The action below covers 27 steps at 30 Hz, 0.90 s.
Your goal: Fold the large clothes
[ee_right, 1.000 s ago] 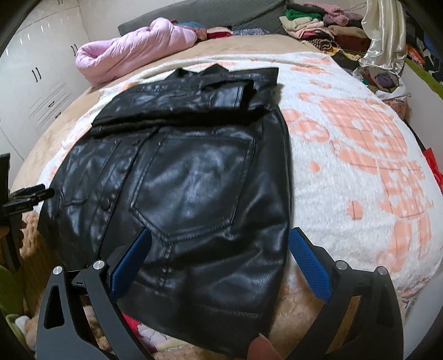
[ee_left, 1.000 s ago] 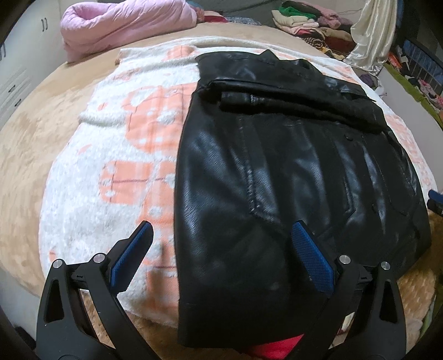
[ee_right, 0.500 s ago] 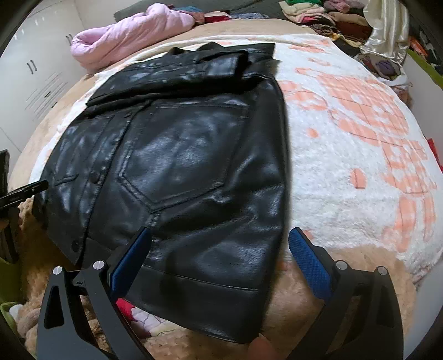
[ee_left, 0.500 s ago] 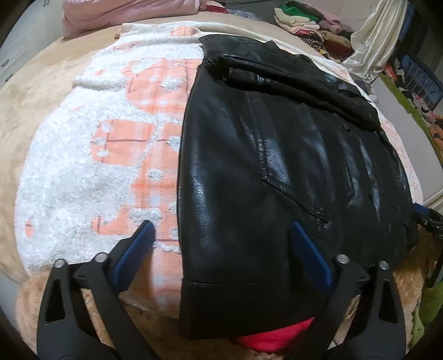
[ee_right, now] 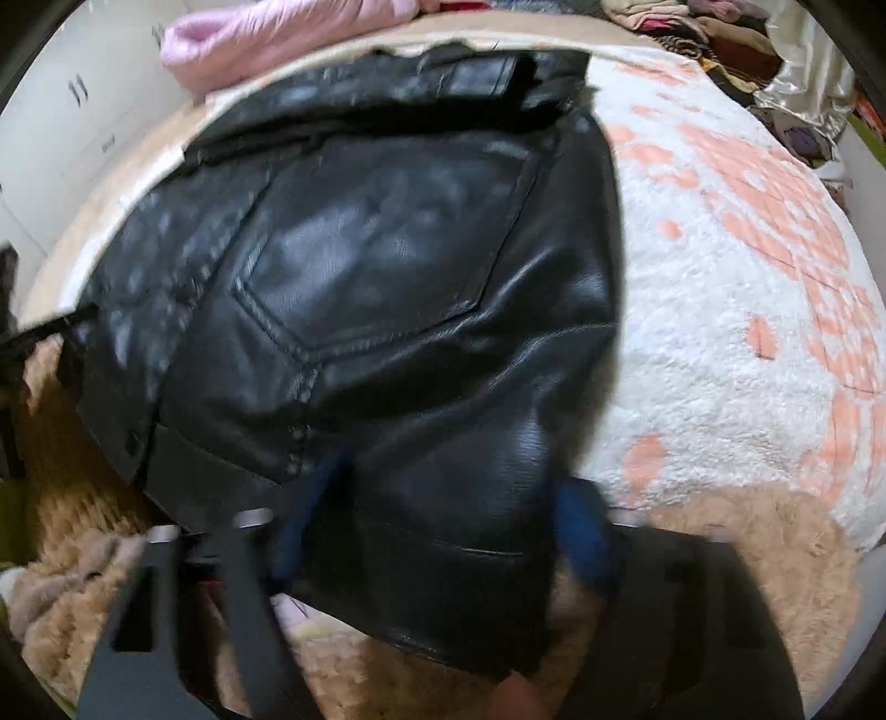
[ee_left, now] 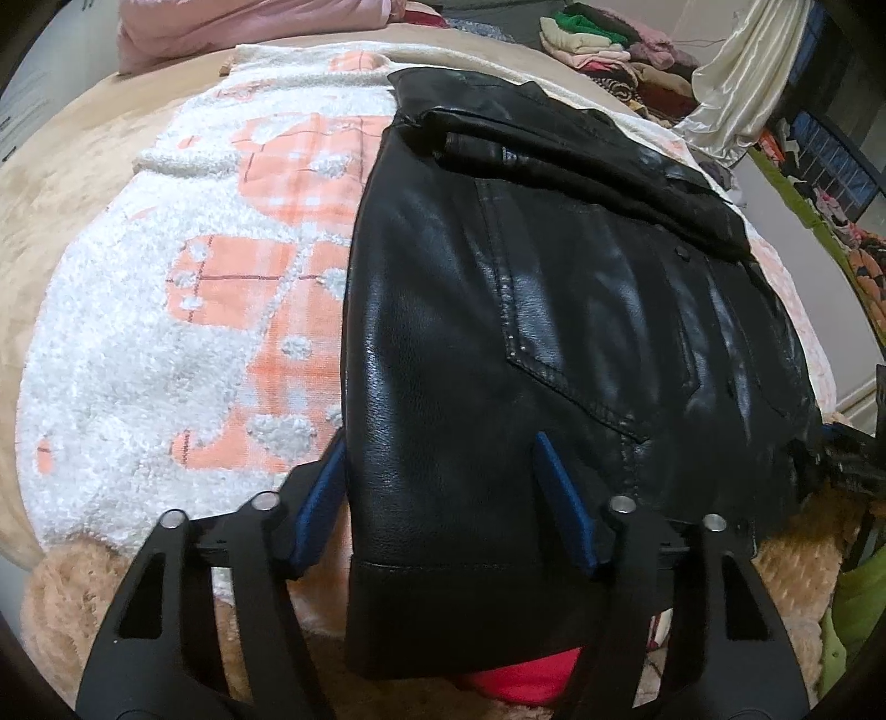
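Black leather jacket (ee_left: 498, 310) lies flat on the blanket (ee_left: 166, 332), hem nearest; left gripper (ee_left: 437, 498) and right gripper (ee_right: 443, 515) straddle its two hem corners, jaws half-open and closing, not yet pinching, probably to lift the hem.

Open white-orange blanket (ee_left: 166, 343) L & R of black jacket (ee_left: 498, 310); pink duvet (ee_right: 288, 33), prob. clothes pile (ee_left: 598, 50) at far edge.

White blanket (ee_left: 138, 343) with orange check patches spread over a tan plush cover (ee_left: 61, 183). Pink quilt (ee_right: 288, 33) bundled at the far edge. Behind it, right — heap of folded clothes (ee_left: 598, 44), pale satin cloth (ee_left: 742, 94) hanging beside. White cabinets (ee_right: 72, 127) at left wall. Red item (ee_left: 526, 675) at near edge — kind unclear.
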Tool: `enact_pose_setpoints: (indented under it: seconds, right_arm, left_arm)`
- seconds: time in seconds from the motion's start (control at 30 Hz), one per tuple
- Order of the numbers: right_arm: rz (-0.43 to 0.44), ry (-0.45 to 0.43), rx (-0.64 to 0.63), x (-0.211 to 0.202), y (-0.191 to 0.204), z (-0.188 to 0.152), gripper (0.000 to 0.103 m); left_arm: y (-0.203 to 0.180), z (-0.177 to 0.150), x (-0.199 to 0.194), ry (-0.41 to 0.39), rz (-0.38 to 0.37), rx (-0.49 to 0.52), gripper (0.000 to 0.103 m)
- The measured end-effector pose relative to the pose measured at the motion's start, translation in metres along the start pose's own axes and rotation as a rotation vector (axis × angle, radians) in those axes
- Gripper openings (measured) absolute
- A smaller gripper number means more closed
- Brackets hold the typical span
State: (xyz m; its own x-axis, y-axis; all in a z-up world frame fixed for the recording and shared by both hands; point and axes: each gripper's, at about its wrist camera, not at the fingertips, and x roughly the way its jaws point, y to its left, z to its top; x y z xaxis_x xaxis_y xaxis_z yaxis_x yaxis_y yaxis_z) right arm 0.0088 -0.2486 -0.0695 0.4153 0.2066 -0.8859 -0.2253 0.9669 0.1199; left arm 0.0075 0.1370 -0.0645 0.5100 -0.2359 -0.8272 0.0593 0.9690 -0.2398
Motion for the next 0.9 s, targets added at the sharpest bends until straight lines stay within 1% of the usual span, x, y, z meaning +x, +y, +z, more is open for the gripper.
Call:
enact_pose_setpoints:
  seconds: [0.03, 0.07, 0.1, 0.17, 0.27, 0.37, 0.47, 0.63, 0.9]
  right_arm:
    - [0.006, -0.015, 0.009, -0.004, -0.003, 0.000, 0.035]
    - [0.017, -0.038, 0.020, -0.010, -0.007, 0.000, 0.020]
    - [0.037, -0.052, 0.029, -0.014, -0.011, 0.000, 0.018]
    - [0.080, -0.098, 0.042, -0.024, -0.015, -0.001, 0.014]
    - [0.145, -0.187, 0.046, -0.044, -0.017, 0.002, 0.012]
    - [0.214, -0.279, 0.064, -0.064, -0.022, 0.010, 0.012]
    - [0.252, -0.357, 0.073, -0.077, -0.025, 0.020, 0.011]
    - [0.293, -0.432, 0.104, -0.084, -0.029, 0.038, 0.011]
    - [0.306, -0.498, 0.107, -0.093, -0.034, 0.062, 0.010]
  left_arm:
    - [0.000, 0.000, -0.001, -0.005, -0.003, -0.002, 0.047]
    - [0.001, 0.000, -0.001, -0.009, -0.009, -0.005, 0.040]
    - [0.001, 0.000, -0.003, -0.015, -0.013, -0.009, 0.037]
    - [0.002, 0.000, -0.006, -0.027, -0.021, -0.015, 0.026]
    - [0.003, 0.002, -0.012, -0.042, -0.034, -0.019, 0.019]
    - [0.003, 0.005, -0.020, -0.058, -0.050, -0.023, 0.015]
    - [0.001, 0.009, -0.026, -0.073, -0.062, -0.024, 0.011]
    - [-0.003, 0.023, -0.040, -0.123, -0.096, -0.028, 0.009]
    - [-0.010, 0.047, -0.059, -0.200, -0.121, -0.031, 0.009]
